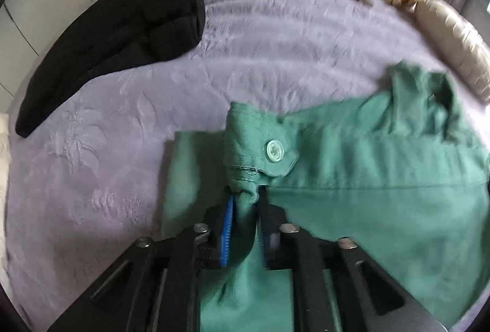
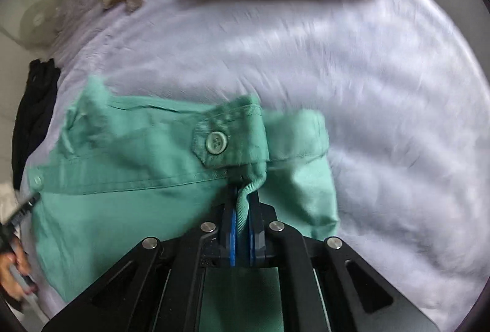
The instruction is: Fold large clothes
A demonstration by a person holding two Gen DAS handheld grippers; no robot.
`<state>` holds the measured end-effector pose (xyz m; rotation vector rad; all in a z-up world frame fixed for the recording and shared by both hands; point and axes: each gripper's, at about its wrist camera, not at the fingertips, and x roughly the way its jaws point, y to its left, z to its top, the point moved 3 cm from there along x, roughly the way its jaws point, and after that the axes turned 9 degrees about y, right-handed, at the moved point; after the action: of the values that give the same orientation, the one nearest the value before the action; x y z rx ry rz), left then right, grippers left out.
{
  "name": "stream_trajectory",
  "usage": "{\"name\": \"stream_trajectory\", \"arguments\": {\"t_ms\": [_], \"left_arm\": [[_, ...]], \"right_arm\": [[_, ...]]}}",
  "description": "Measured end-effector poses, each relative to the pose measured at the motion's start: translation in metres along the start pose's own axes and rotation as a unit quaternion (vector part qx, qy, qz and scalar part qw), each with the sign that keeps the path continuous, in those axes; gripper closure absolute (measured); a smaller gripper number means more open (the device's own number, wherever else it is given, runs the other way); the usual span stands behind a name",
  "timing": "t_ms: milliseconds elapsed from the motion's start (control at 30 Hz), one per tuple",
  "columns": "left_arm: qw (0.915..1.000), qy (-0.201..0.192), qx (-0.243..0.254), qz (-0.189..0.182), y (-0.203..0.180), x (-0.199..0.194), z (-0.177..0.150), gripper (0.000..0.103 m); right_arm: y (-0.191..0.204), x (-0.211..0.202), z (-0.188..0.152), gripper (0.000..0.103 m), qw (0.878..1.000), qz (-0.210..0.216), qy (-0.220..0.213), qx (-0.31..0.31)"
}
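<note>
I hold the green button-up shirt (image 1: 367, 178), lying lower centre on the lilac bedspread (image 1: 107, 178), by thin cuff pinches in my left gripper (image 1: 246, 203) and right gripper (image 2: 242, 203); either pinch could slip under tension, spoiling the fold.

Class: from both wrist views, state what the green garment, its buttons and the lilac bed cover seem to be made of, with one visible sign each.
Green garment: probably cotton twill, matte; fine diagonal weave lines show.
Button: likely plastic, glossy pale green, four holes.
Lilac bed cover: seemingly plush or velvety fabric, with embossed leaf patterns and a soft sheen.
</note>
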<state>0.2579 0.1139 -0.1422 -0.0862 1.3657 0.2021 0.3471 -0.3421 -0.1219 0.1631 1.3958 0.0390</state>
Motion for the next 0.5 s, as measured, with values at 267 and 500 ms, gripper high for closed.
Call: {"name": "stream_trajectory", "arguments": {"t_ms": [267,500], "left_arm": [[0.9985,-0.017,-0.052,0.008,0.058,-0.048,-0.012,0.030],[0.9989,-0.021,-0.007,-0.041,0.035,-0.083,-0.066,0.038]], "right_arm": [[-0.022,-0.040,-0.017,0.048,0.998,-0.018,-0.027,0.062],[0.035,-0.083,-0.080,0.086,0.997,0.029,-0.061,-0.029]]}}
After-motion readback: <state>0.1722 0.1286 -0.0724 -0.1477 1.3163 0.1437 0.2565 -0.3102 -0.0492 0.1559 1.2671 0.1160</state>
